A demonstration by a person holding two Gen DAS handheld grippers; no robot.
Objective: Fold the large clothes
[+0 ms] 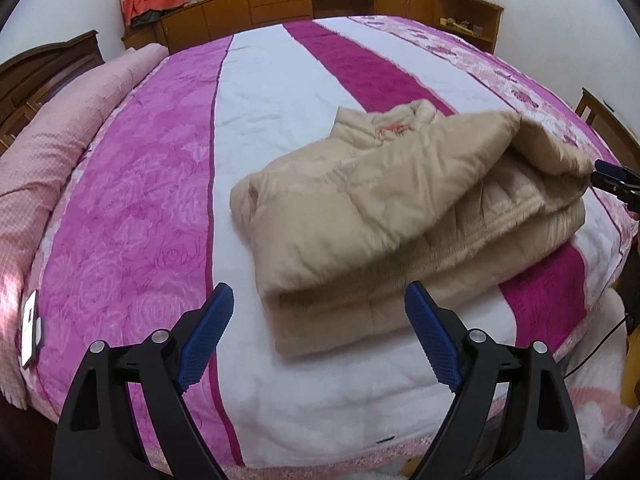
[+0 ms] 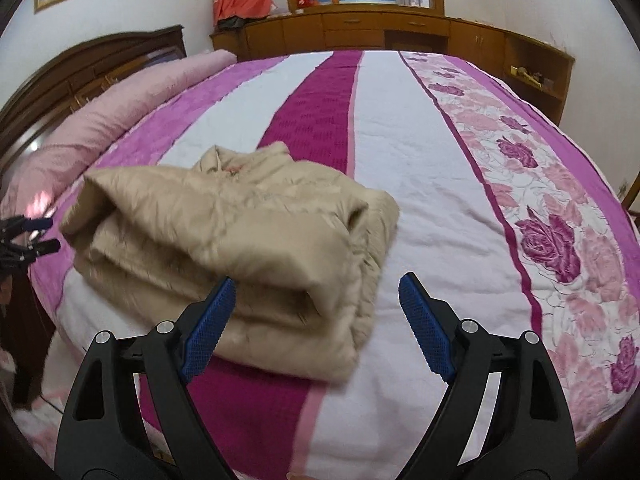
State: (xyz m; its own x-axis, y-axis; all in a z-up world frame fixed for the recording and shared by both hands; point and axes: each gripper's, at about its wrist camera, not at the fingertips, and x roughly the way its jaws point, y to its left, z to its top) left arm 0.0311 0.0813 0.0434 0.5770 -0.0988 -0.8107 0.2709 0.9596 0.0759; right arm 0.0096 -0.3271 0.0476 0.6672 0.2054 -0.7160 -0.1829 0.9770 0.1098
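Note:
A beige padded jacket [image 1: 384, 216] lies folded into a thick bundle on the striped bedspread [image 1: 160, 200], collar at the far end. My left gripper [image 1: 320, 340] is open and empty, just short of the bundle's near edge. In the right wrist view the jacket [image 2: 240, 236] lies left of centre on the bedspread [image 2: 420, 200], and my right gripper [image 2: 316, 320] is open and empty at its near right corner. The right gripper also shows at the right edge of the left wrist view [image 1: 616, 184], beside the jacket's raised fold. The left gripper shows at the left edge of the right wrist view [image 2: 36, 234].
A rolled pink quilt [image 1: 60, 140] lies along the dark wooden headboard [image 1: 40, 68] on the left. Wooden cabinets [image 1: 320, 0] line the far wall under a window. A phone [image 1: 30, 328] lies at the bed's left edge. A wooden chair [image 1: 608, 124] stands at the right.

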